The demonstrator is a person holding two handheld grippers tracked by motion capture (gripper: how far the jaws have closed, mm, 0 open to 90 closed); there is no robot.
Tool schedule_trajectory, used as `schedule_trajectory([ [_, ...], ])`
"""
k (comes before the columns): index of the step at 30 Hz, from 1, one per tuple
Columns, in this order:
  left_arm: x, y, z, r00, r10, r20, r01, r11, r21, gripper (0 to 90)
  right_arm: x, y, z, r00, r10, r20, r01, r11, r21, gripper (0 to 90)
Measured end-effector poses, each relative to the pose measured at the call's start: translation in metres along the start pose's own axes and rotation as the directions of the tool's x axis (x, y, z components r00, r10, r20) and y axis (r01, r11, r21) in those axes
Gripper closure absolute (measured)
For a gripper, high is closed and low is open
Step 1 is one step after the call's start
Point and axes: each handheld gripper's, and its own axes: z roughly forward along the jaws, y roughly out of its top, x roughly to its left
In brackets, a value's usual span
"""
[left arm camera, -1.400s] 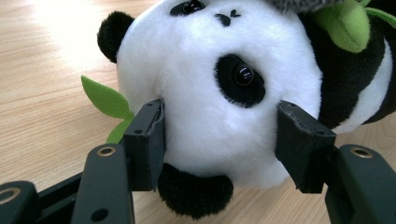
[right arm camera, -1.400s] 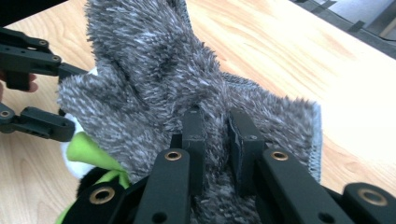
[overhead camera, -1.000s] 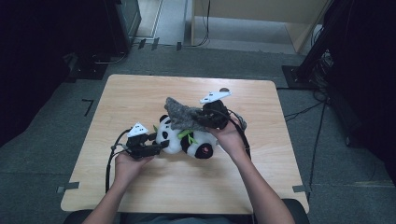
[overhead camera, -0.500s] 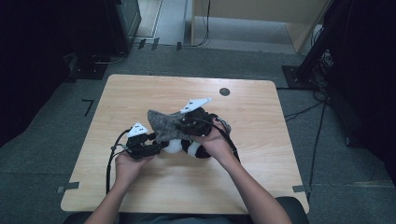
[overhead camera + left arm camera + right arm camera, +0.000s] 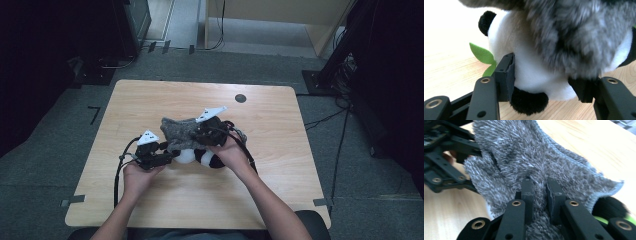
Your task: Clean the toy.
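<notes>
Grippers meet at mid-table: the right gripper (image 5: 200,134), jaws pinched on a fuzzy grey cloth (image 5: 179,131), has carried it left since a second ago, now draping the black-and-white plush panda (image 5: 196,156). The left gripper (image 5: 167,159) has its jaws clamped around the panda's white body on the light wooden table (image 5: 150,100). No writing is legible.

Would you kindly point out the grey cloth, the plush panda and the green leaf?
grey cloth (image 5: 529,157), right gripper view, its fuzzy middle.
plush panda (image 5: 529,67), left gripper view, its white body.
green leaf (image 5: 481,53), left gripper view, its upper blade.
</notes>
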Motion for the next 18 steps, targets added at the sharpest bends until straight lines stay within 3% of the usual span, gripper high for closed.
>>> schedule_trajectory([
  [13,0.001,-0.001,-0.001,1.0,0.003,0.009,-0.003,1.0,0.006,44.2,-0.026,-0.007,-0.015,0.9947,0.041,0.094,-0.041,0.999,0.001,79.4],
  [16,0.002,-0.001,-0.001,0.9999,-0.002,0.014,0.002,1.0,0.004,44.2,-0.031,-0.008,-0.019,0.9919,0.039,0.121,-0.038,0.999,-0.005,79.3],
  [18,0.002,-0.002,-0.001,0.9998,-0.006,0.017,0.006,1.0,0.001,44.2,-0.033,-0.008,-0.024,0.9857,0.031,0.165,-0.031,1.0,-0.003,79.4],
])
